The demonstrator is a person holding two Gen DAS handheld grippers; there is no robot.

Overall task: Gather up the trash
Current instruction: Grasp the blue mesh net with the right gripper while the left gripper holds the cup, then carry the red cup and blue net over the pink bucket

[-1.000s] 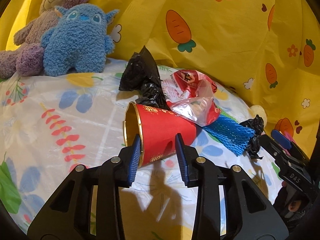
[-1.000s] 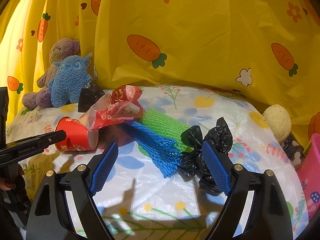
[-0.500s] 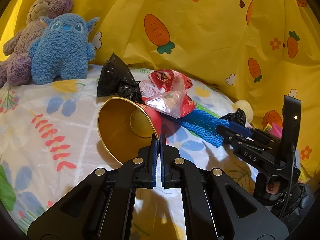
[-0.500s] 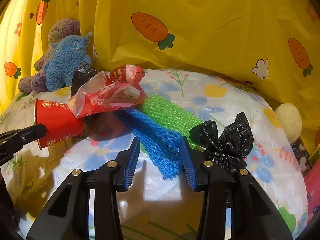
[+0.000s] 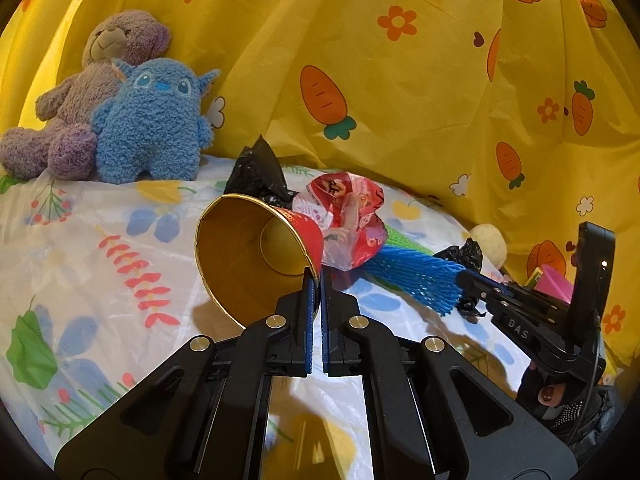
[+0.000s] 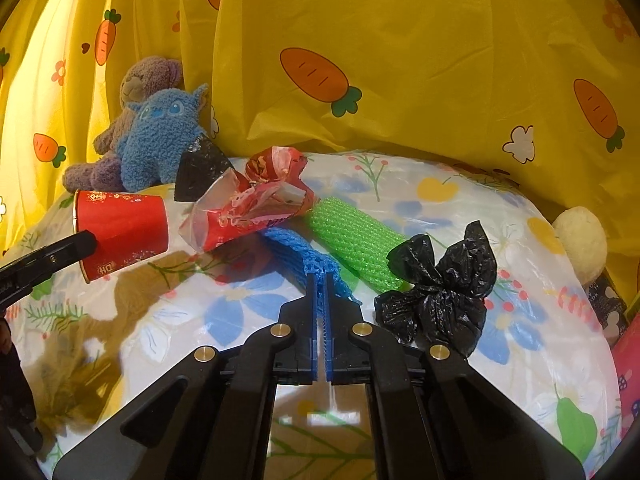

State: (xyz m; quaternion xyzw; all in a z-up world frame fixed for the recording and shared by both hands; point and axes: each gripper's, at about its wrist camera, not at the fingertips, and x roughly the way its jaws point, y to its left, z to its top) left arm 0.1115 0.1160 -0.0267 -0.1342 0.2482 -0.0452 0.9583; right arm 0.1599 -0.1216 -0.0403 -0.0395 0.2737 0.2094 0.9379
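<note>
Far left against the yellow carrot-print curtain (image 6: 400,40) sit a purple teddy bear (image 5: 80,92) and, just in front of it, a blue plush monster (image 5: 154,120). Both rest on a surface covered in a white floral plastic sheet (image 5: 80,240).

Next comes the red paper cup (image 5: 256,252). It is tipped on its side and lifted clear of the sheet, its shadow lying below it. Its long axis runs roughly level, with the gold-lined mouth turned out to the left and the closed base towards the pile of rubbish. The left hand-held gripper (image 5: 316,280) is pinched tight on the cup's rim, one blue pad inside the wall and one outside.

Just behind the cup stands a crumpled black bag (image 6: 200,168), and beside it a red and clear plastic wrapper (image 6: 248,204) lies over the near ends of two foam nets. The green foam net (image 6: 352,240) lies on the sheet with its long axis slanting from the wrapper down towards the right. The blue foam net (image 6: 296,252) runs alongside it, its free end pointing at the right hand-held gripper (image 6: 320,284). That gripper's jaws have just been closing and are now clamped on the net's frayed end.

Further right a second knotted black bag (image 6: 440,292) lies just beside the green net. A cream plush ball (image 6: 580,240) sits at the far right edge.
</note>
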